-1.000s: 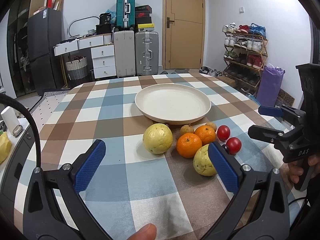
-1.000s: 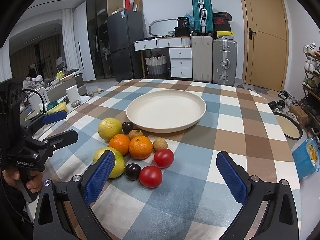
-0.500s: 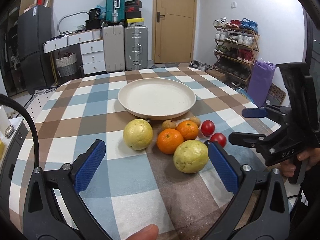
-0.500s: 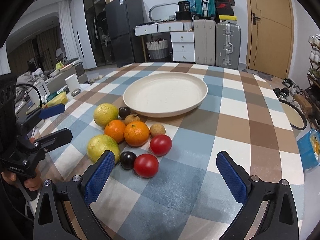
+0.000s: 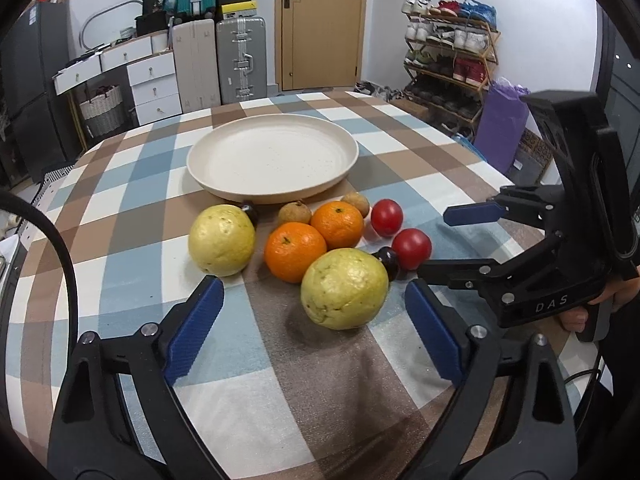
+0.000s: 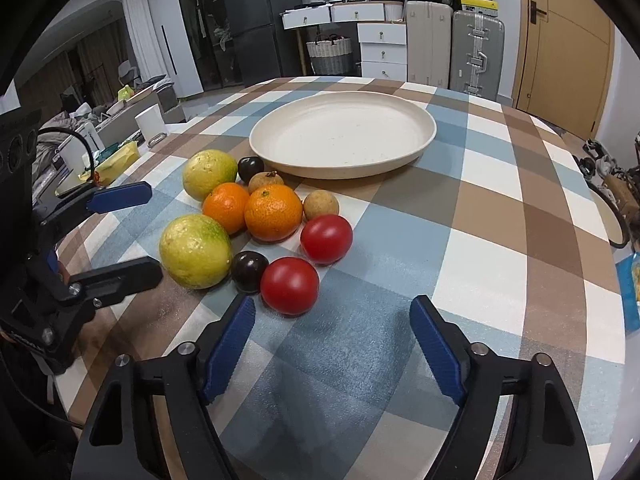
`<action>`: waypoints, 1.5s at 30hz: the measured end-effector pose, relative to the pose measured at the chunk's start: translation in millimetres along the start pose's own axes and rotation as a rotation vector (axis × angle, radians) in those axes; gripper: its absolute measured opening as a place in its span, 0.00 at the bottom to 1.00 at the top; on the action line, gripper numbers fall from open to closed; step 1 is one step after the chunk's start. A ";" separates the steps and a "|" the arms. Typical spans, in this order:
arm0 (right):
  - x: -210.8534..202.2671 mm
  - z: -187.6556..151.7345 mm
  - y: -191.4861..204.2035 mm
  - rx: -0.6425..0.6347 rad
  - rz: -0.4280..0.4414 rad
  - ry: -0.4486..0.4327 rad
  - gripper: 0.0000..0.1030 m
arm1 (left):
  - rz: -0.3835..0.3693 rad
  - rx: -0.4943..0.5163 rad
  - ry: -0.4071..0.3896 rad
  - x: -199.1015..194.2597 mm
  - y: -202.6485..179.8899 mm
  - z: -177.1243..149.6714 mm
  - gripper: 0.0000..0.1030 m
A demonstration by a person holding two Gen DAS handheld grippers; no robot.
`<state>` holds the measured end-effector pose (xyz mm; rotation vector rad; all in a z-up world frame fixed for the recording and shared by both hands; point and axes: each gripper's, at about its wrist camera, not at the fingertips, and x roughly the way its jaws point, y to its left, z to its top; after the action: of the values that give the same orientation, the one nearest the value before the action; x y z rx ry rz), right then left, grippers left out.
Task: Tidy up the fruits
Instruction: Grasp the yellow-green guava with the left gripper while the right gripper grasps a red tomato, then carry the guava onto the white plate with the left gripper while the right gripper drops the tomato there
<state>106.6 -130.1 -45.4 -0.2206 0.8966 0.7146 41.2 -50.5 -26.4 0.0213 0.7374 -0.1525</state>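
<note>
Fruits are best taken singly: the guava (image 5: 344, 288) ahead of the closing, empty left gripper (image 5: 316, 328), the tomato (image 6: 289, 285) ahead of the closing, empty right gripper (image 6: 332, 344).

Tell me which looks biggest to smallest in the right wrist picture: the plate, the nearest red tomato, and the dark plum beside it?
1. plate
2. nearest red tomato
3. dark plum
The plate sits farther away yet looks largest, so the order seems safe.
</note>
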 end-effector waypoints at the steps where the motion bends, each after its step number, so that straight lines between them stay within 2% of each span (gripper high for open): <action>1: 1.0 0.3 0.3 -0.002 0.004 0.003 0.76 | -0.003 0.001 0.007 2.6 -1.3 0.4 0.88; 5: 4.1 1.4 0.9 -0.007 0.015 0.019 0.68 | -0.025 -0.002 0.030 11.7 -4.1 3.3 0.84; 7: 4.8 2.0 2.2 -0.015 0.017 0.021 0.67 | -0.025 -0.006 0.043 16.5 -3.7 4.6 0.82; 13: 7.2 5.9 8.5 -0.039 0.022 0.030 0.59 | -0.073 -0.037 0.085 26.4 -1.4 6.2 0.61; 15: 8.1 6.6 10.8 -0.046 0.023 0.031 0.57 | -0.095 -0.038 0.086 27.0 -1.1 6.3 0.47; 23: 8.8 9.4 18.5 -0.055 0.028 0.023 0.47 | -0.143 -0.060 0.075 20.9 1.8 3.8 0.47; 29: 9.1 8.5 22.9 -0.059 0.041 0.019 0.41 | -0.145 -0.054 0.044 9.9 0.4 3.8 0.47; 33: 8.9 8.2 22.4 -0.056 0.042 0.011 0.33 | -0.140 -0.069 0.025 2.7 5.0 3.5 0.47; 45: -0.7 8.7 19.1 -0.037 0.050 -0.030 0.32 | -0.092 -0.110 -0.043 -16.7 22.2 8.7 0.47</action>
<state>99.4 -112.0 -37.2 -0.2205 0.8629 0.7801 38.0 -27.0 -9.5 -0.1209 0.7034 -0.1992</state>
